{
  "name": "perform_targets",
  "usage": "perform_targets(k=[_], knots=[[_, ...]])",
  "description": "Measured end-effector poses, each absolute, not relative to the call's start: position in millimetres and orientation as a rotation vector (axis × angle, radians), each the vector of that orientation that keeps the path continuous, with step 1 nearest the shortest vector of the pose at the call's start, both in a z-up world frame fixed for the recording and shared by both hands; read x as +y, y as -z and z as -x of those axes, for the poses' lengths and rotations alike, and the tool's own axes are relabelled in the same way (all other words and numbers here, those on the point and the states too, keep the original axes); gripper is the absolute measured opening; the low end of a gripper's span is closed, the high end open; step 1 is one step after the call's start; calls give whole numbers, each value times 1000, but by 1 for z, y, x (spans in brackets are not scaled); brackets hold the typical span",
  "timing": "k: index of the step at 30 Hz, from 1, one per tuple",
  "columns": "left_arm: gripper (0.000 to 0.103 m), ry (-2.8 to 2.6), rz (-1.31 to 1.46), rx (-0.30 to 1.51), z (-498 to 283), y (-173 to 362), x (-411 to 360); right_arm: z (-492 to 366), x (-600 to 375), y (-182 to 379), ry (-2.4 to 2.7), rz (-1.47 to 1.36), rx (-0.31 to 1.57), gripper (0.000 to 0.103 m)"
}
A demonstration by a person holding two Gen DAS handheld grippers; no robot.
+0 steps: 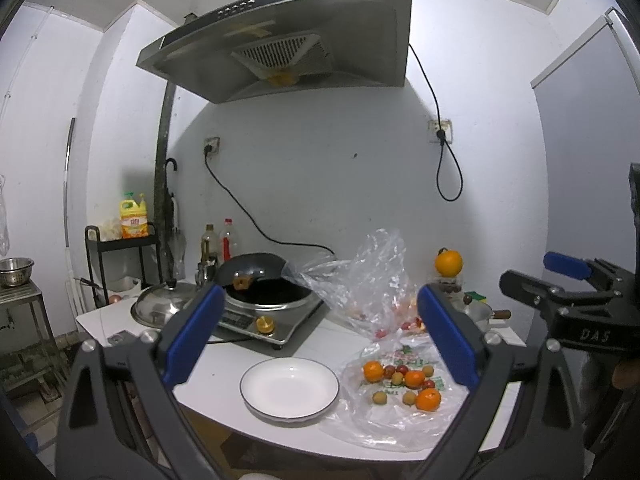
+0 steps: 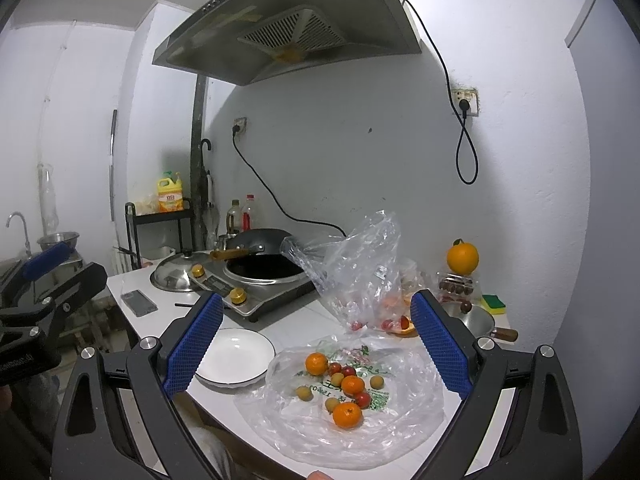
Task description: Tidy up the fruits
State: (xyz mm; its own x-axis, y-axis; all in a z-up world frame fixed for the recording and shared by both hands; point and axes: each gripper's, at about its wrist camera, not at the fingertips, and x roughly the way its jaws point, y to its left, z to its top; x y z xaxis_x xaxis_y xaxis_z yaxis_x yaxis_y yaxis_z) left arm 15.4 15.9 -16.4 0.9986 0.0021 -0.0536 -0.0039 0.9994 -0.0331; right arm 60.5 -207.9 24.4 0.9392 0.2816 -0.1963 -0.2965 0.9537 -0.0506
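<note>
Small fruits lie on a flattened clear plastic bag (image 1: 384, 420) (image 2: 352, 436) at the table's front right: three mandarins (image 1: 428, 399) (image 2: 347, 415), red cherry tomatoes (image 2: 363, 399) and pale round longans (image 2: 304, 393). An empty white plate (image 1: 289, 390) (image 2: 234, 356) sits just left of the bag. My left gripper (image 1: 320, 336) is open and empty, held above the plate and the fruit. My right gripper (image 2: 318, 340) is open and empty above the fruit pile. Each gripper shows at the edge of the other's view.
An induction cooker with a black wok (image 1: 268, 292) (image 2: 262, 268) stands behind the plate, a steel lid (image 1: 164, 304) to its left. A crumpled clear bag (image 2: 356, 268) with more fruit stands behind the pile. A large orange (image 2: 462, 258), a small pot (image 2: 472, 320) and a phone (image 2: 139, 303) lie around.
</note>
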Motion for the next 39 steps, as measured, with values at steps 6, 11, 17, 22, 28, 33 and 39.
perform_targets(k=[6,11,17,22,28,33,39], knots=[[98,-7,35,71,-25,21,17,-64,-207,-21,-296,77,200,97],[98,0,29,92,-38,26,14,-68,-207,-18,-288,78,206,97],[98,9,26,139,-63,38,10,-89,-214,-8,-268,80,246,97],[98,14,19,179,-87,50,5,-110,-221,5,-243,93,288,97],[98,22,11,239,-114,68,-3,-140,-235,30,-228,92,371,97],[98,31,0,288,-135,84,-11,-162,-244,53,-224,93,449,97],[98,48,-24,345,-155,103,-23,-178,-251,77,-236,97,509,96]])
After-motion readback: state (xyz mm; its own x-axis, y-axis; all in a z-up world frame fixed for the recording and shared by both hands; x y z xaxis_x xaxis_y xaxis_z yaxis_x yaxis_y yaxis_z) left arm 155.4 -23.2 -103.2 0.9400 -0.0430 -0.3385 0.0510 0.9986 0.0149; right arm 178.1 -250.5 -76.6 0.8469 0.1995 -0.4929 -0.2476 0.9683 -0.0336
